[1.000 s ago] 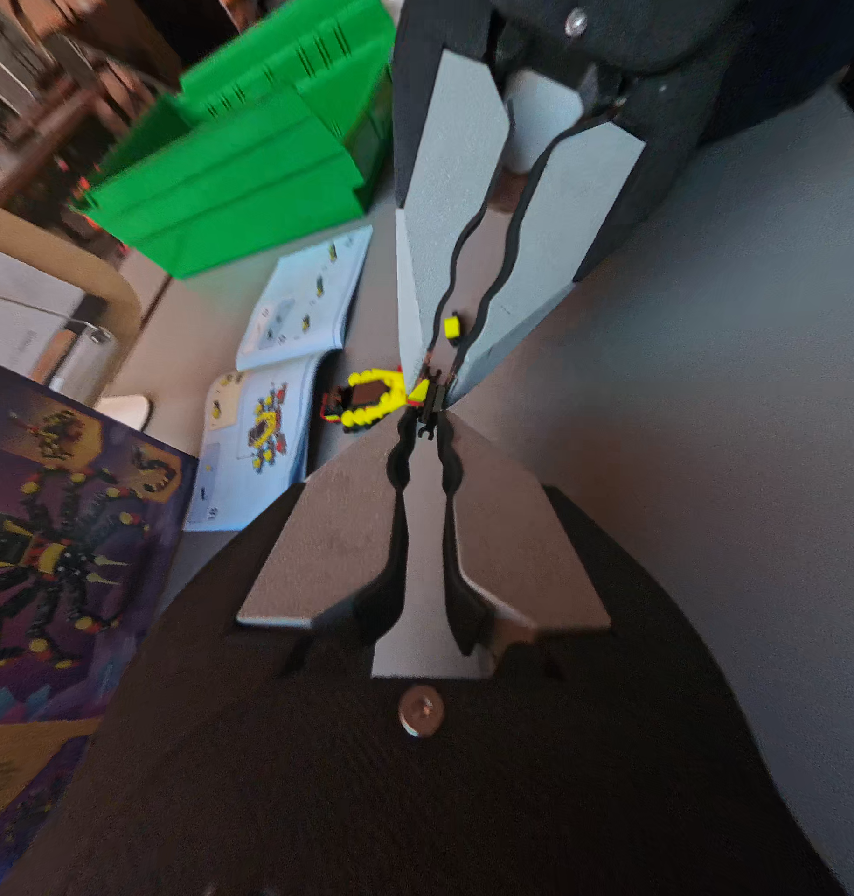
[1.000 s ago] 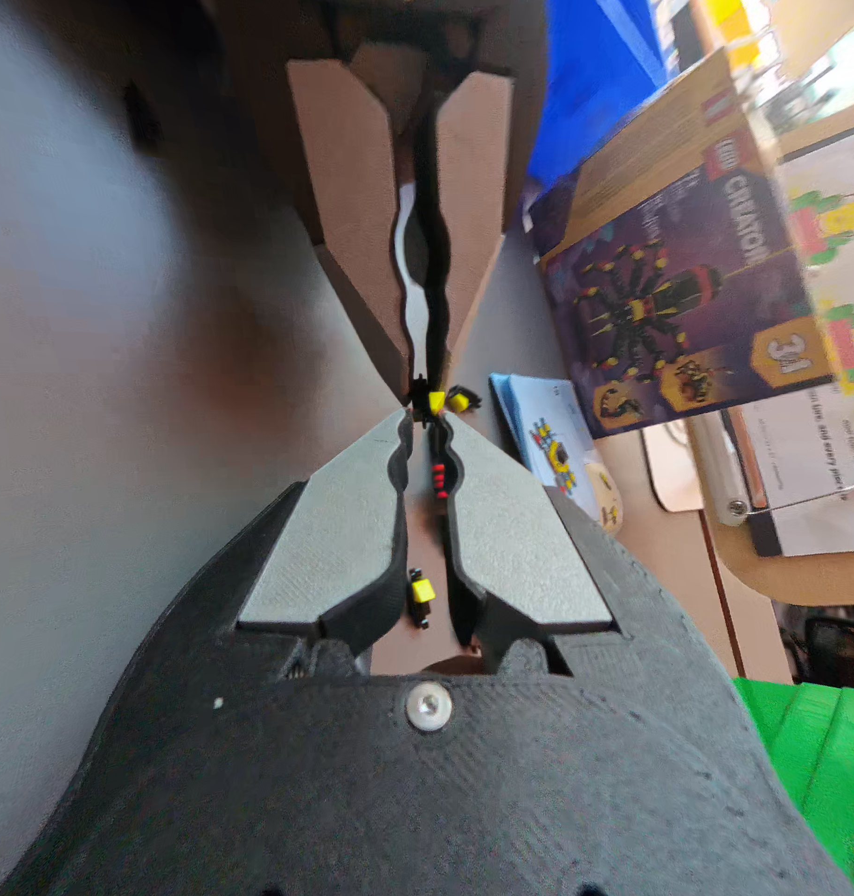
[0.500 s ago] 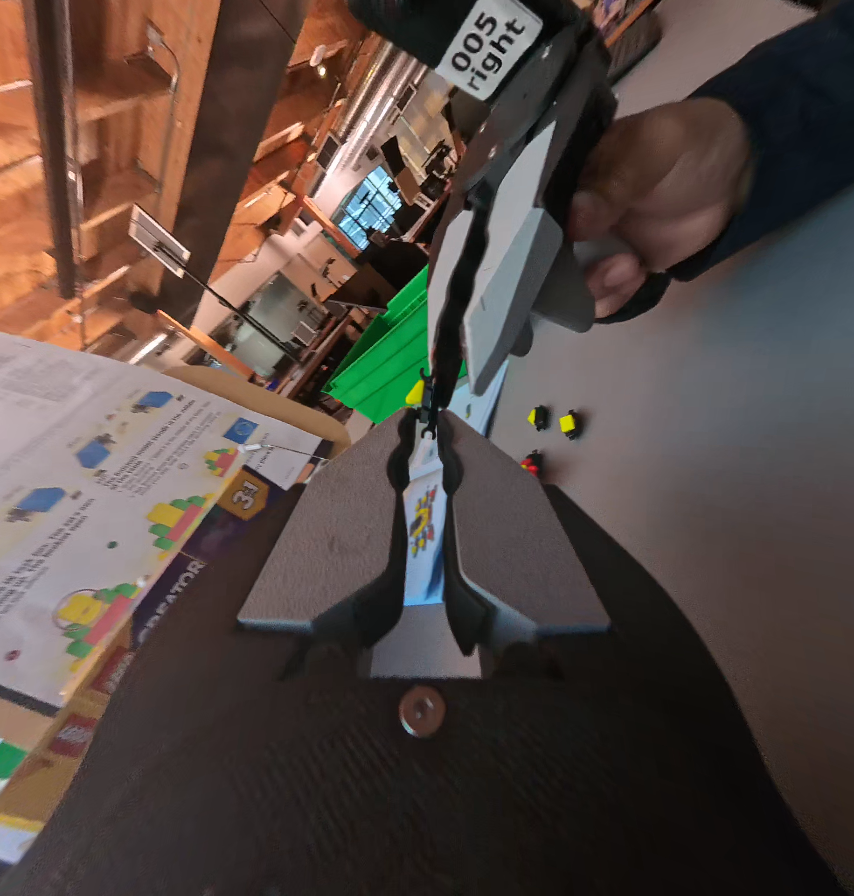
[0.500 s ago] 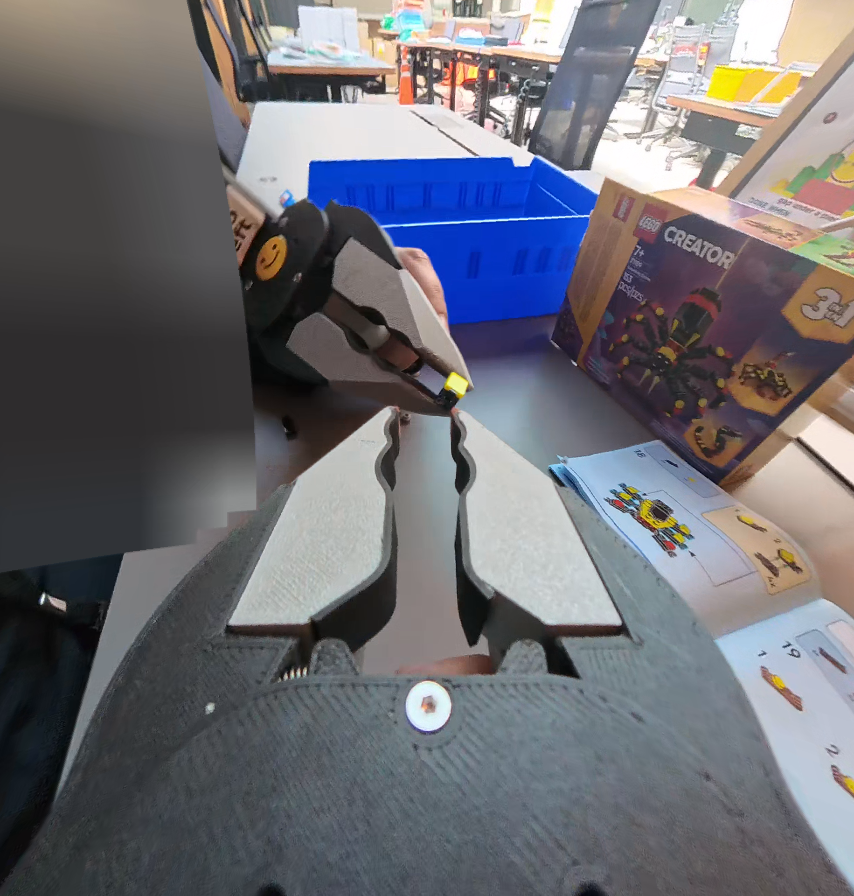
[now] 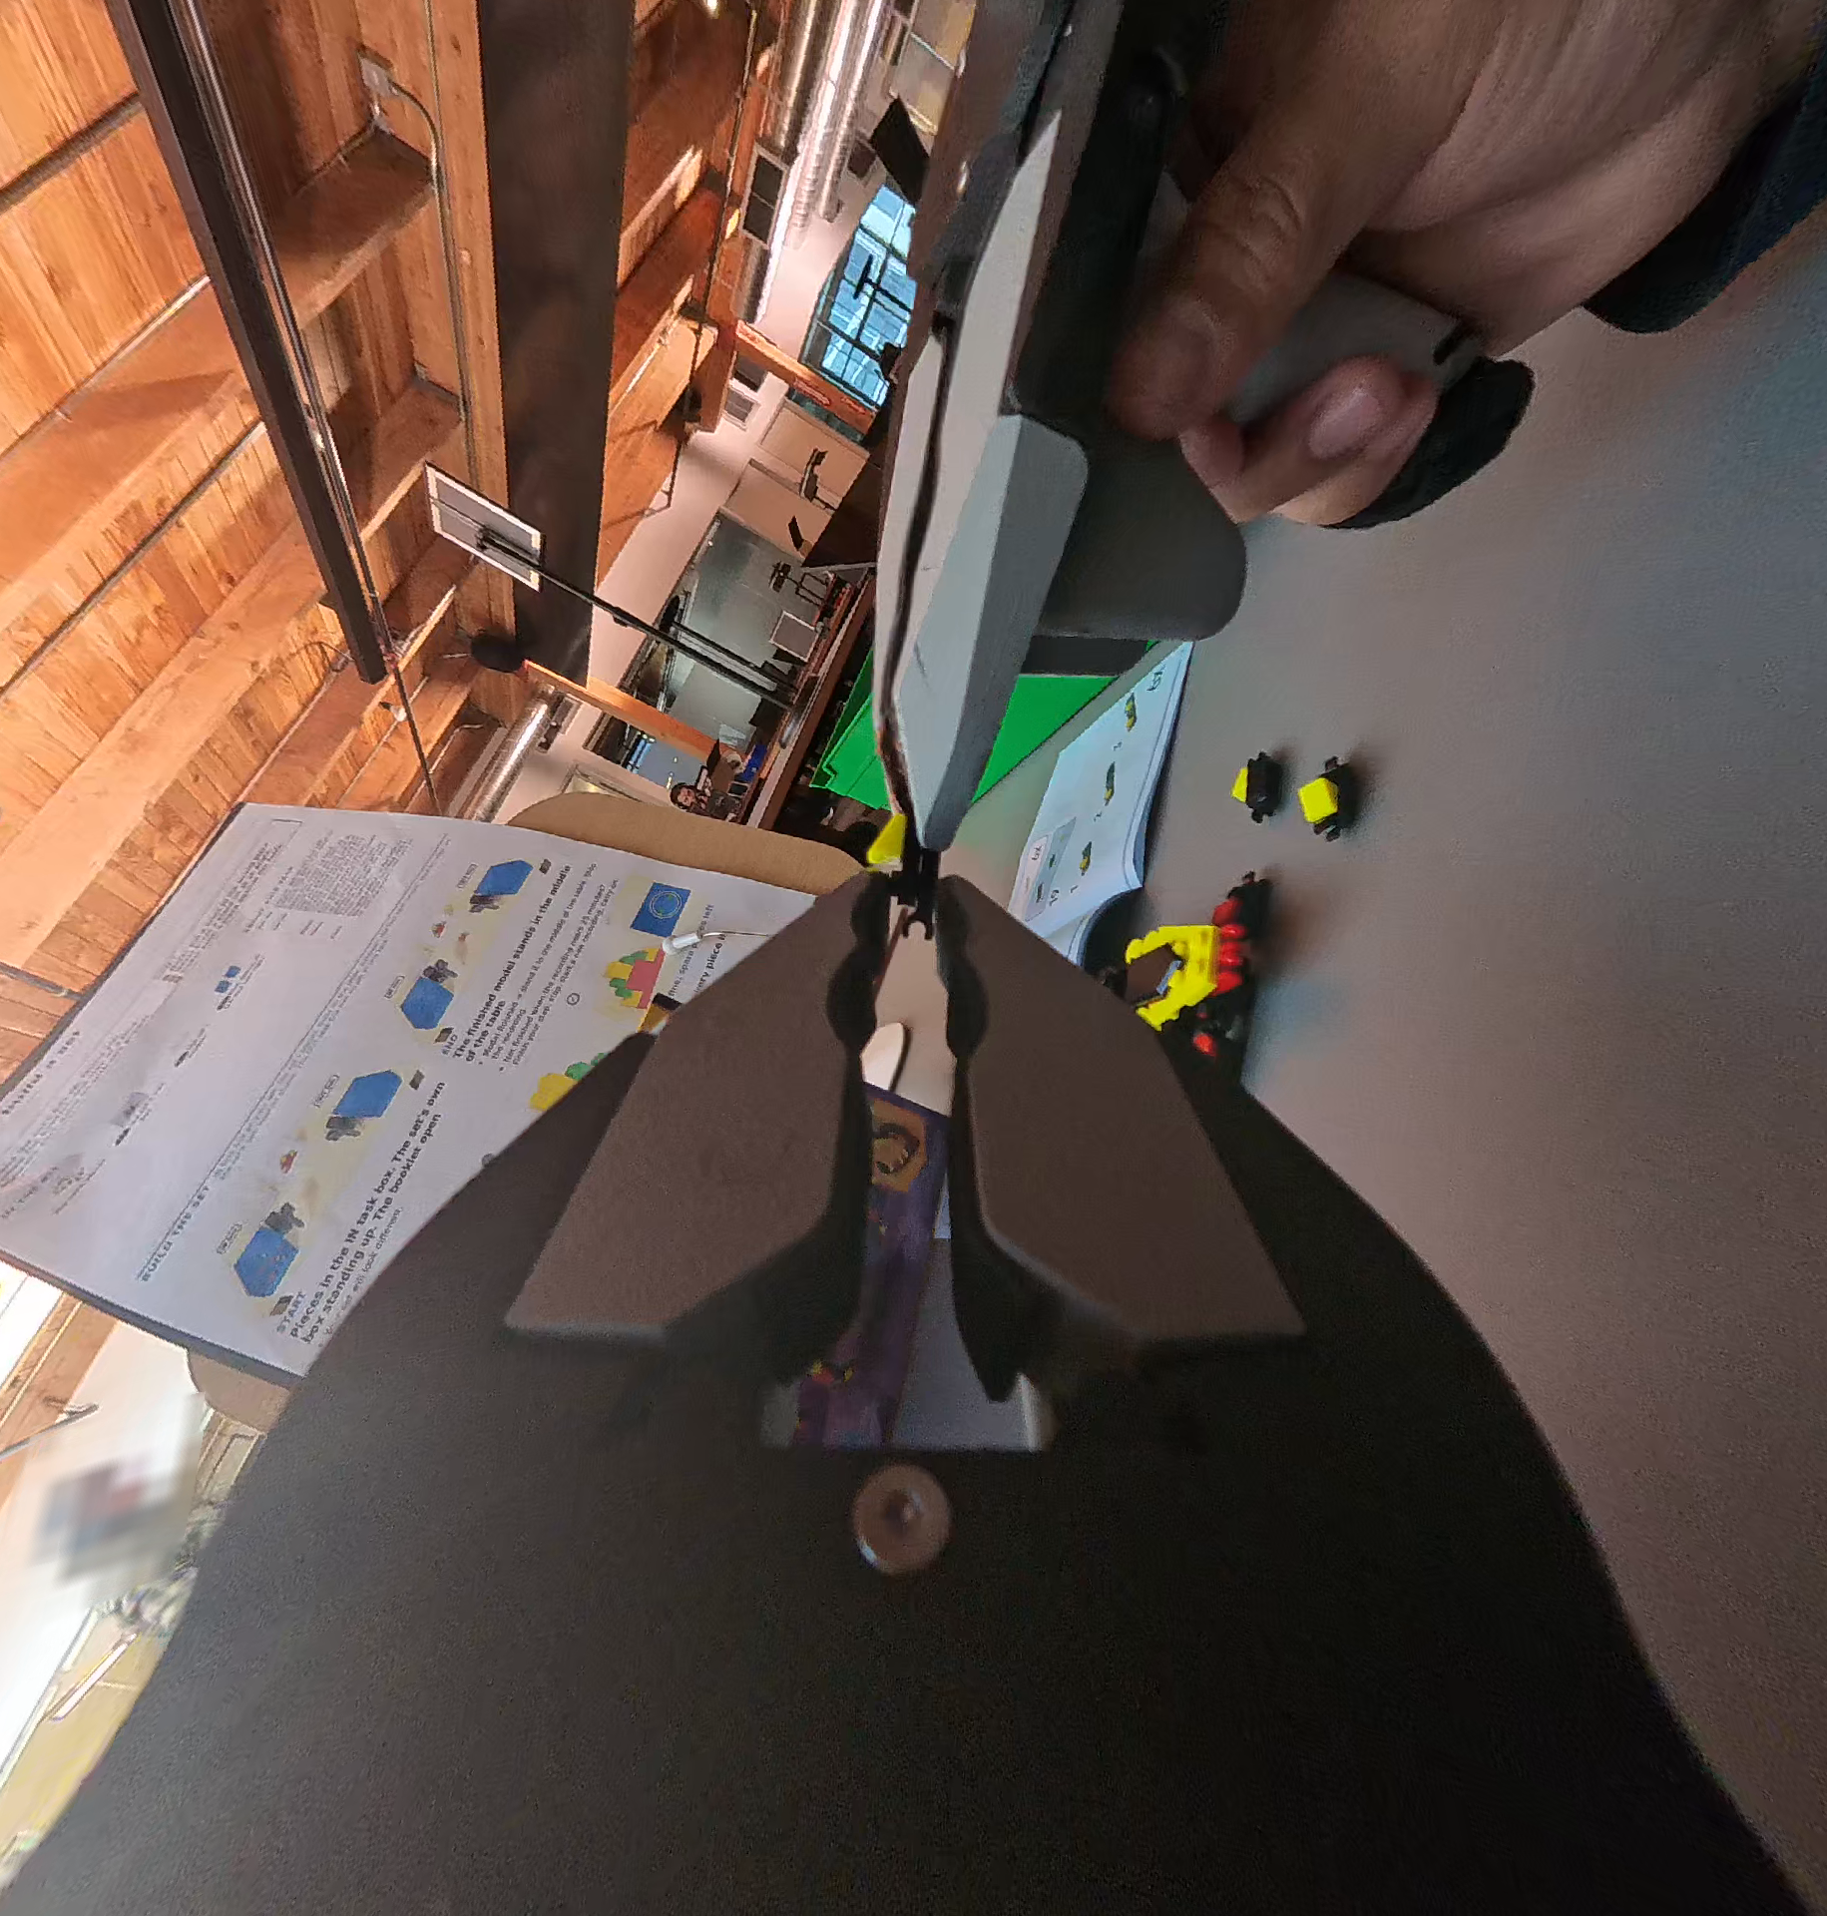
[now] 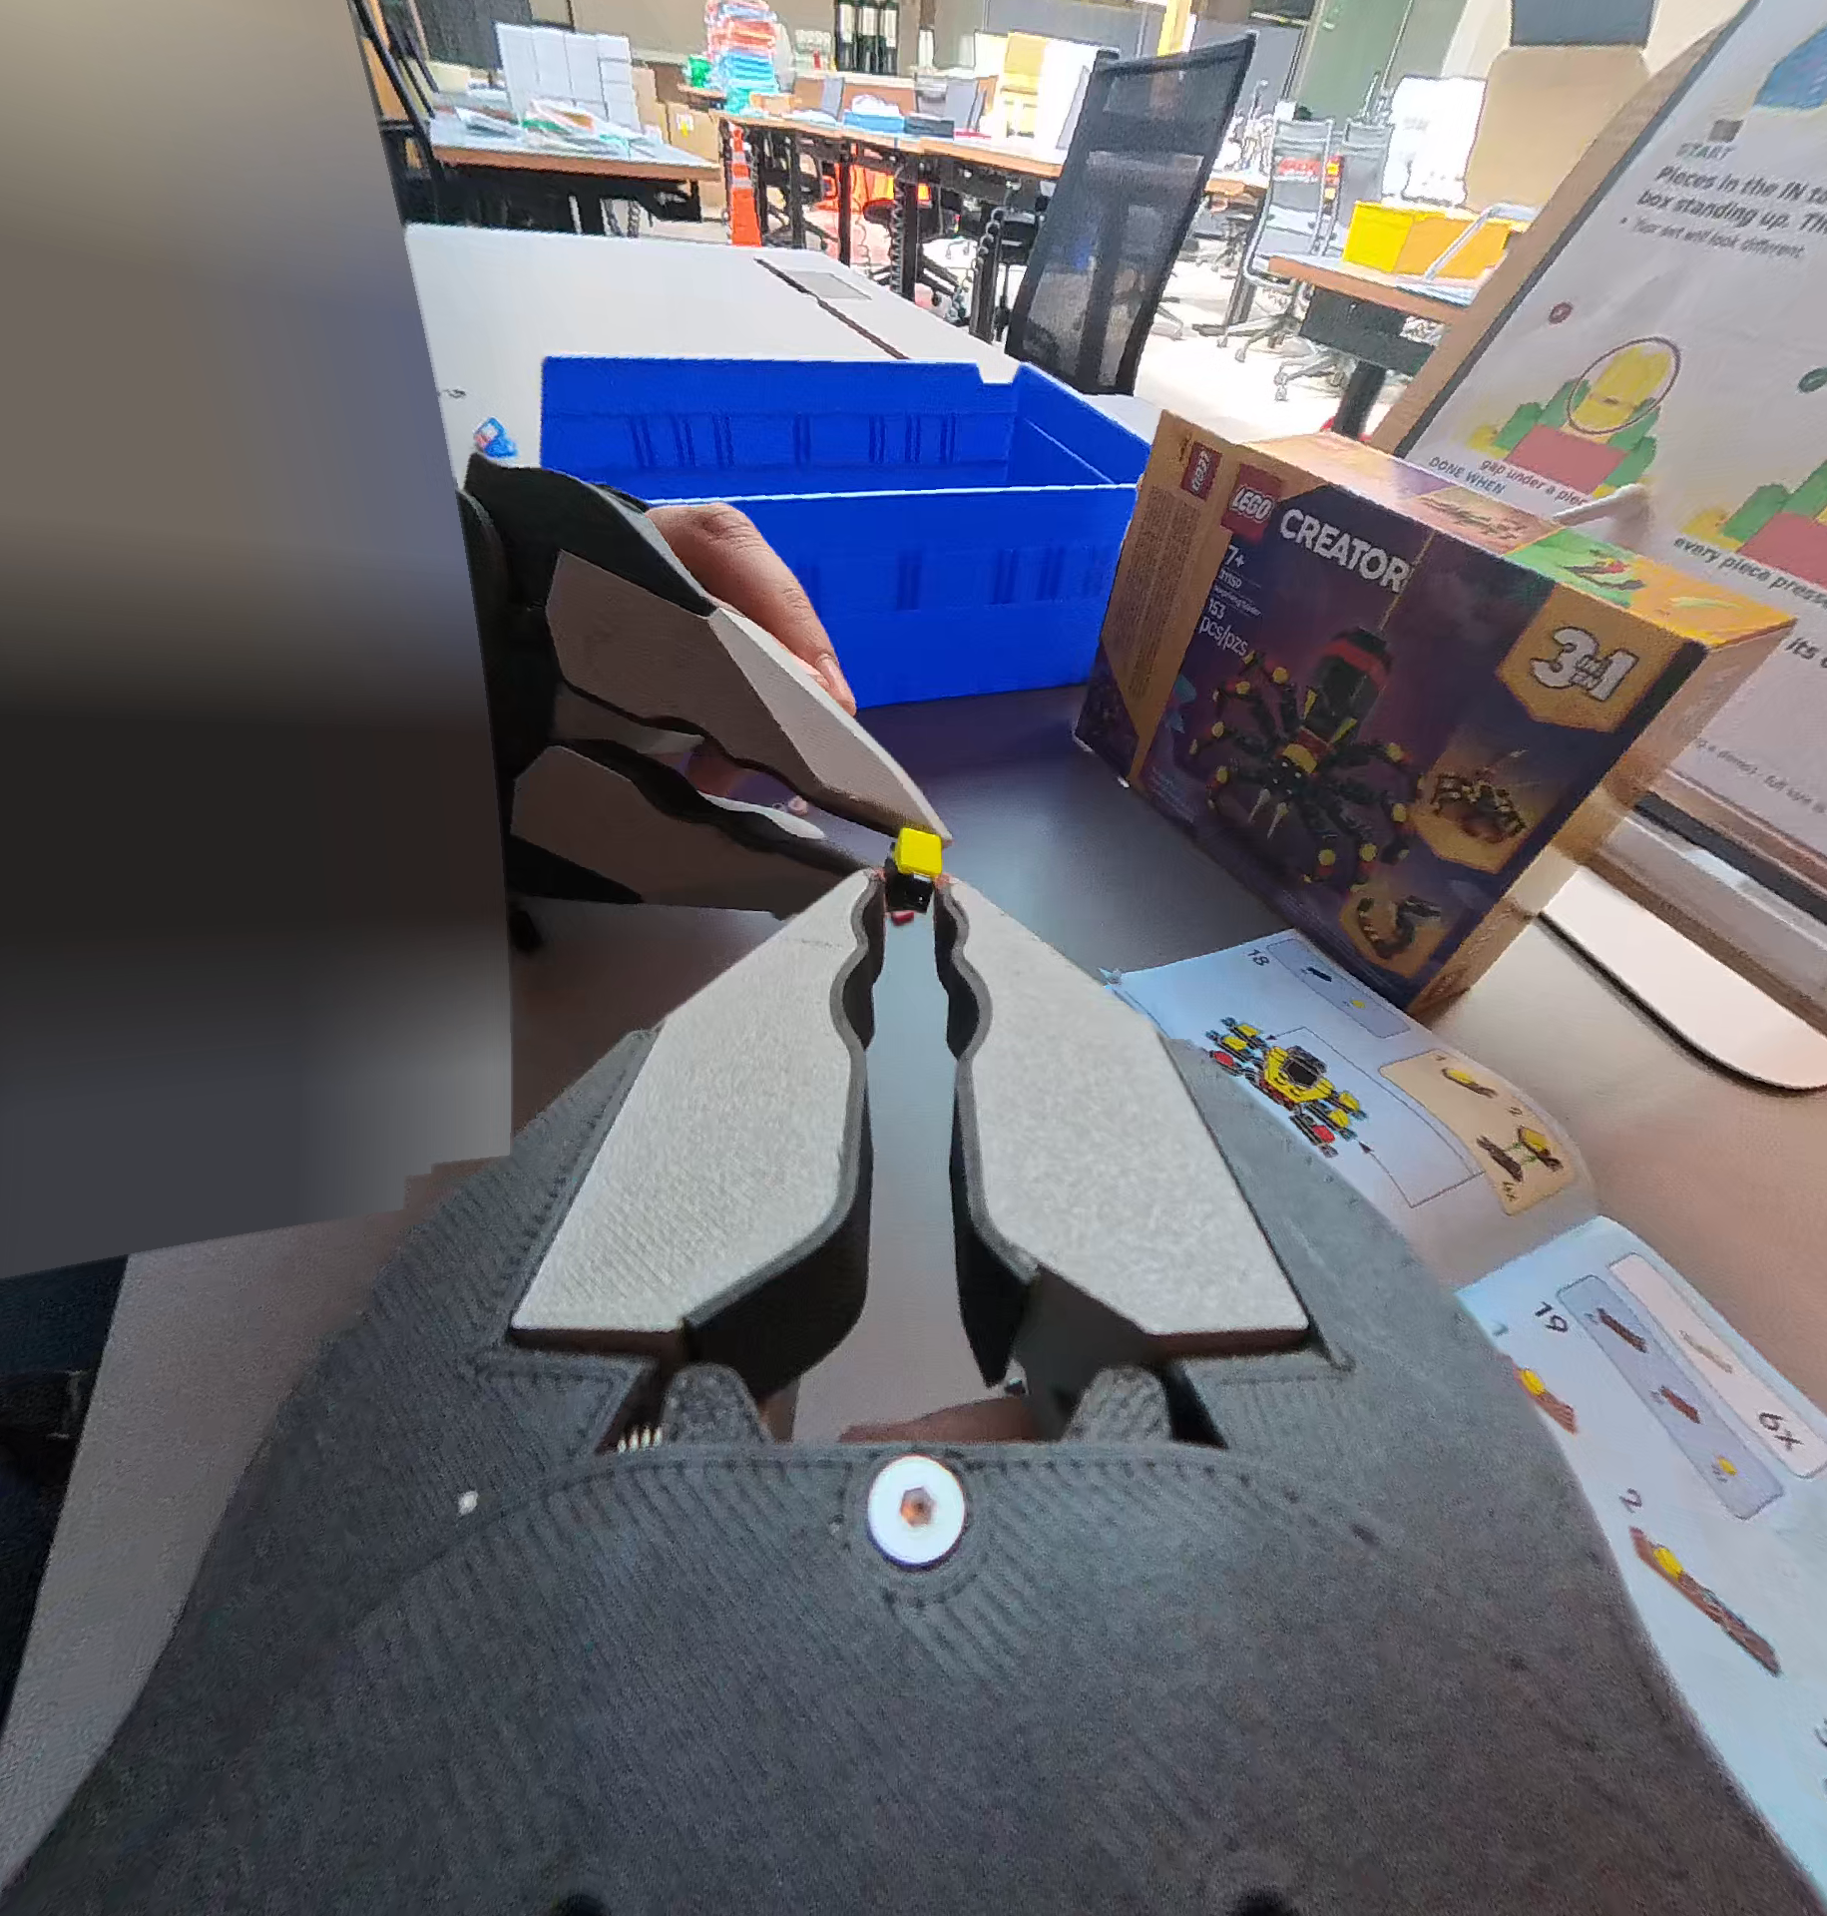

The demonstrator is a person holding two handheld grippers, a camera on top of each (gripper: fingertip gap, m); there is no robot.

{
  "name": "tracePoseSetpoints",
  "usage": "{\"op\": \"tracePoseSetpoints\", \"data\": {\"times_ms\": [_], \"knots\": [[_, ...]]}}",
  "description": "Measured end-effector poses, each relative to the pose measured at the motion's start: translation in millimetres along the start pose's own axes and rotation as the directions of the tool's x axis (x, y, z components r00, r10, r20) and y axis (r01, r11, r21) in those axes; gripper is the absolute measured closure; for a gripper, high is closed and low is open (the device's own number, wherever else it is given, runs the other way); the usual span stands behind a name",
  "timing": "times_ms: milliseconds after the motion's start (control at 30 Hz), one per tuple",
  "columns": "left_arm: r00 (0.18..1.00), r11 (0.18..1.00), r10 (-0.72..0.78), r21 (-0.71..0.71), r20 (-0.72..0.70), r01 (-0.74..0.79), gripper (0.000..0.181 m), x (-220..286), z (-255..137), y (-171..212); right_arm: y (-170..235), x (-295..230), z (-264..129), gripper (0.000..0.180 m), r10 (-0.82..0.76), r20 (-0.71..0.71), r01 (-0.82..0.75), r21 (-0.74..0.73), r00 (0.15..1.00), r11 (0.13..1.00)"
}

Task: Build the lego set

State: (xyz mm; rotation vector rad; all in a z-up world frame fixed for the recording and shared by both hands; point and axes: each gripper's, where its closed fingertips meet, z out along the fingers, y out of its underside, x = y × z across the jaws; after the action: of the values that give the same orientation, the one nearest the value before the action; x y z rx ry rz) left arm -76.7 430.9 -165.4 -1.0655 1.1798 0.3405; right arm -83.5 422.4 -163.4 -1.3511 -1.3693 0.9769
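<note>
A small black Lego piece with a yellow tip [image 5: 891,842] is held in the air between both grippers, which meet tip to tip. My left gripper [image 5: 911,904] is shut on its black end. In the right wrist view, my right gripper [image 6: 904,900] is shut on the black part of the same piece [image 6: 915,852], and the left gripper's fingers [image 6: 784,726] come in from the left. A part-built yellow, red and black model [image 5: 1189,975] lies on the table [image 5: 1562,1037], with two loose yellow-and-black pieces [image 5: 1292,793] beyond it.
An open instruction booklet [image 6: 1355,1089] lies right of the grippers. The Lego box [image 6: 1406,705] stands behind it, a blue bin [image 6: 836,518] farther back, a green bin [image 5: 1033,715] at the far side. A printed sheet on a board [image 5: 318,1089] stands by the box. A hand [image 5: 1406,207] holds the right gripper. Both grippers' tips are close together, under 4 cm apart.
Both grippers tilted up from looking down at the table. The right gripper drew slightly off the piece half a second ago and has now closed on it again.
</note>
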Motion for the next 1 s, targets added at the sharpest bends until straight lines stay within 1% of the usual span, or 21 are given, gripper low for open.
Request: {"op": "tracePoseSetpoints", "data": {"times_ms": [167, 333, 433, 500, 567, 633, 733, 800, 900, 933, 967, 1000], "knots": [[1.0, 1.0, 0.01, -0.018, -0.016, -0.01, 0.174, 2, -1, 1, 2, -2, 0, 0.174, -0.161, -0.084, 0.157, -0.052, 0.983, 0.986], [1.0, 1.0, -0.006, -0.025, -0.024, 0.006, 0.174, 3, -1, 2, 3, -1, 0, 0.175, -0.239, -0.138, 0.229, -0.087, 0.961, 0.97], [0.999, 0.999, -0.025, -0.032, -0.022, 0.024, 0.174, 1, -1, 3, 2, -1, 1, 0.174, -0.229, -0.137, 0.221, -0.072, 0.964, 0.973], [0.996, 0.996, -0.079, -0.032, -0.035, 0.078, 0.174, 0, -2, 4, 0, 0, 3, 0.174, -0.165, -0.101, 0.163, -0.027, 0.981, 0.986], [0.983, 0.985, -0.172, -0.003, -0.065, 0.172, 0.174, 0, -3, 2, -1, -1, 2, 0.173, -0.116, -0.05, 0.117, 0.01, 0.992, 0.993], [0.966, 0.97, -0.244, -0.001, -0.086, 0.245, 0.175, 0, -3, 3, 0, 1, 0, 0.171, -0.109, -0.037, 0.11, 0.009, 0.993, 0.994], [0.942, 0.949, -0.311, 0.021, -0.123, 0.316, 0.174, 0, -4, 2, 1, 0, -2, 0.165, -0.112, -0.018, 0.112, 0.008, 0.994, 0.994], [0.926, 0.933, -0.349, 0.039, -0.146, 0.358, 0.174, 0, -5, 1, 2, 0, -1, 0.157, -0.108, -0.015, 0.108, 0.002, 0.994, 0.994], [0.883, 0.888, -0.405, 0.128, -0.237, 0.441, 0.175, 3, -11, -13, 3, -7, 3, 0.143, -0.113, 0.028, 0.113, 0.005, 0.993, 0.994], [0.864, 0.87, -0.427, 0.141, -0.268, 0.473, 0.175, 4, -12, -16, 2, -12, 3, 0.142, -0.124, 0.048, 0.124, 0.012, 0.991, 0.992], [0.844, 0.85, -0.451, 0.149, -0.29, 0.505, 0.175, 4, -13, -16, 1, -16, 2, 0.147, -0.144, 0.064, 0.143, 0.021, 0.987, 0.989], [0.824, 0.83, -0.47, 0.159, -0.316, 0.534, 0.175, 4, -14, -17, -1, -20, 1, 0.157, -0.17, 0.07, 0.168, 0.034, 0.983, 0.985]]}}
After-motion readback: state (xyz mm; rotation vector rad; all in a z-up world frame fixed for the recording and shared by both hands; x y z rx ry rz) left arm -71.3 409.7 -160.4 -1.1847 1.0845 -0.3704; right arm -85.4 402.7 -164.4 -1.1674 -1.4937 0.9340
